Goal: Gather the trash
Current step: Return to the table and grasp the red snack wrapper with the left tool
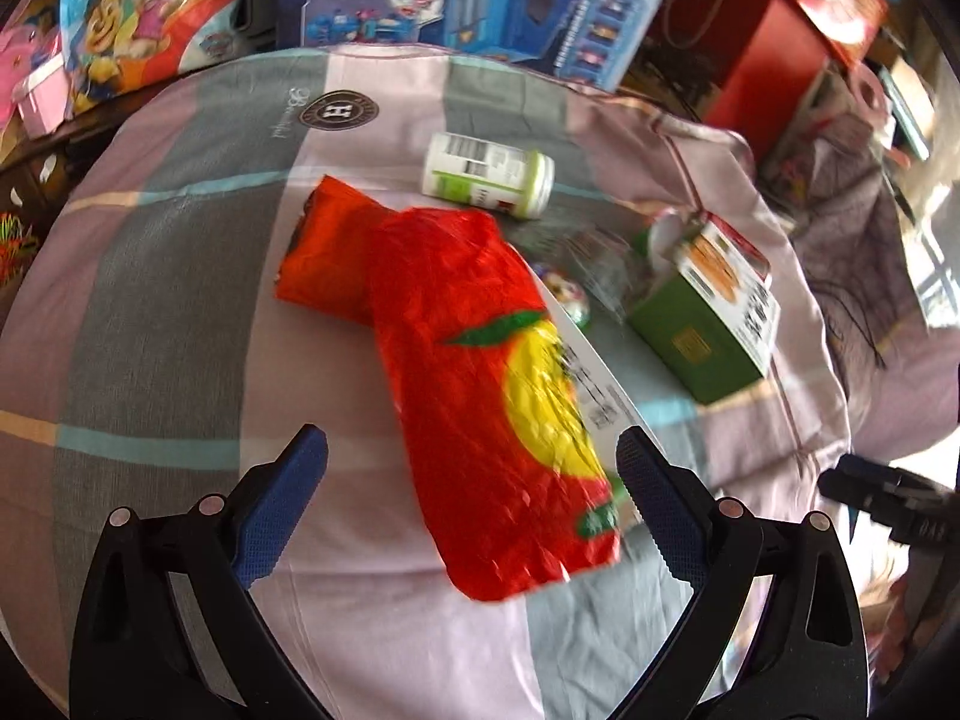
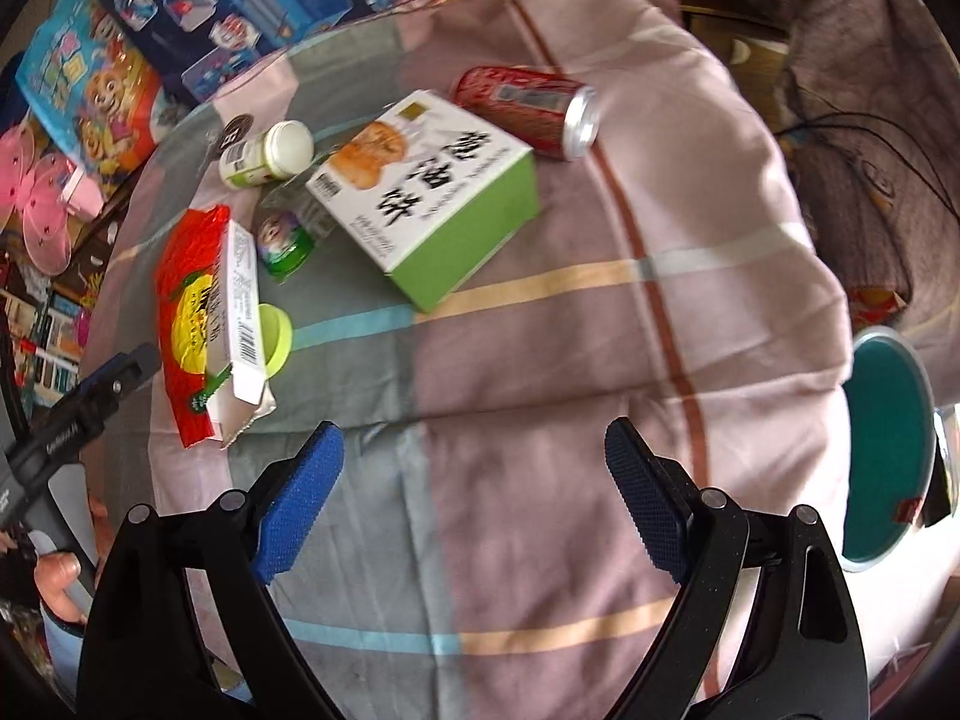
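A crinkled red plastic bag with a yellow fruit print lies on the patchwork cloth, over a white carton. My left gripper hovers above the bag, open, pads wide apart and clear of it. Behind the bag lie a white bottle with a green label, a small round capsule and a green-and-white box. My right gripper is open over bare cloth with nothing between its fingers. Beyond it are the box, a red can on its side, the bottle and a green lid.
A white bin with a teal liner stands beyond the cloth's right edge. Toy boxes and red bags crowd the far side. The left gripper and a hand show at the left of the right wrist view.
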